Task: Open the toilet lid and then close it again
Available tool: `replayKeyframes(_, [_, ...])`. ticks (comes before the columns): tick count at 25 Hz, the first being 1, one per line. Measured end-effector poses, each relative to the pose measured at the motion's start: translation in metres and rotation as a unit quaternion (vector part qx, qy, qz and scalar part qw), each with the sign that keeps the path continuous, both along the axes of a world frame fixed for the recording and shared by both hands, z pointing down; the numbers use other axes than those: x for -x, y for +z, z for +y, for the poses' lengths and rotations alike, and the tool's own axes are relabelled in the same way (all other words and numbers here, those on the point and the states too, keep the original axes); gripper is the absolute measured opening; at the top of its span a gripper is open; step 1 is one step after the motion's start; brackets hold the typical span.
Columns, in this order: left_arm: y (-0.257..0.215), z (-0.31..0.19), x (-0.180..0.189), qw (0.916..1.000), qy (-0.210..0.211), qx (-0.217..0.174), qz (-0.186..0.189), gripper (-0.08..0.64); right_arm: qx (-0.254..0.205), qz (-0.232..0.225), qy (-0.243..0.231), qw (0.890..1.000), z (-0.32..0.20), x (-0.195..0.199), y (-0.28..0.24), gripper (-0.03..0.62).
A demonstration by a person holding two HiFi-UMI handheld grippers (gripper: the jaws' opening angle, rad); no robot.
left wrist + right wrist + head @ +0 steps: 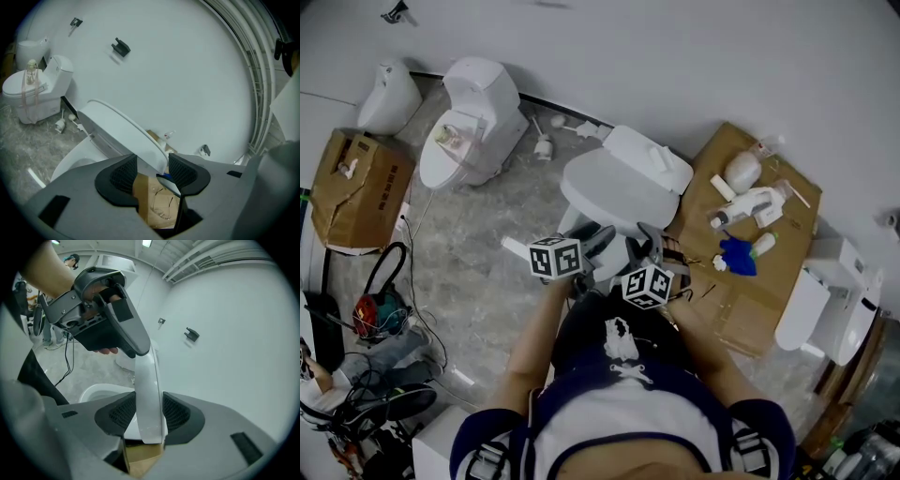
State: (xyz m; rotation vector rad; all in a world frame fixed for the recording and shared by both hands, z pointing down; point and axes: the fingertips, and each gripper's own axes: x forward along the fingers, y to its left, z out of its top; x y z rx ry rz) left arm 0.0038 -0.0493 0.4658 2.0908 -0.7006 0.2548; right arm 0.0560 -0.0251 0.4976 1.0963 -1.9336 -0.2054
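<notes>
Left gripper [152, 171] was clamped on the rim of the toilet lid [122, 129]. The lid stood tilted partway up over the bowl [70, 161]. Right gripper [149, 413] held the same lid, with a pad pressed against each face.

You work in a room with a plain white wall [675, 56] and a grey floor [478, 253] with a stone pattern. At the wall, to your left, stands a second toilet [483, 112], and near it a brown cardboard box [356, 187]. A flat cardboard sheet [741, 314] lies on the floor to your right. A black hook [121, 47] sits on the wall, and ceiling lamps [148, 243] are lit.
</notes>
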Motion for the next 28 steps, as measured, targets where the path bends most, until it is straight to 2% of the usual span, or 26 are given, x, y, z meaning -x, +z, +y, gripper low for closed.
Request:
replayKeyframes(6, [-0.008, -0.01, -0.006, 0.9997, -0.008, -0.017, -0.014, 0.214, 0.03, -0.03, -0.009, 0.999, -0.012, -0.007, -0.009, 0.17])
replayKeyframes(18, [-0.023, -0.021, -0.019, 0.9974, -0.016, -0.065, -0.025, 0.21, 0.032, -0.072, -0.013, 0.997, -0.032, -0.026, -0.025, 0.17])
replayKeyframes(22, [-0.028, -0.022, -0.023, 0.9948, -0.011, -0.092, -0.041, 0.168, 0.039, -0.082, -0.019, 0.996, -0.04, -0.036, -0.03, 0.17])
replayKeyframes(28, [-0.043, -0.031, -0.025, 0.9894, -0.036, -0.134, -0.043, 0.101, 0.053, -0.098, -0.023, 0.993, -0.054, -0.047, -0.04, 0.17])
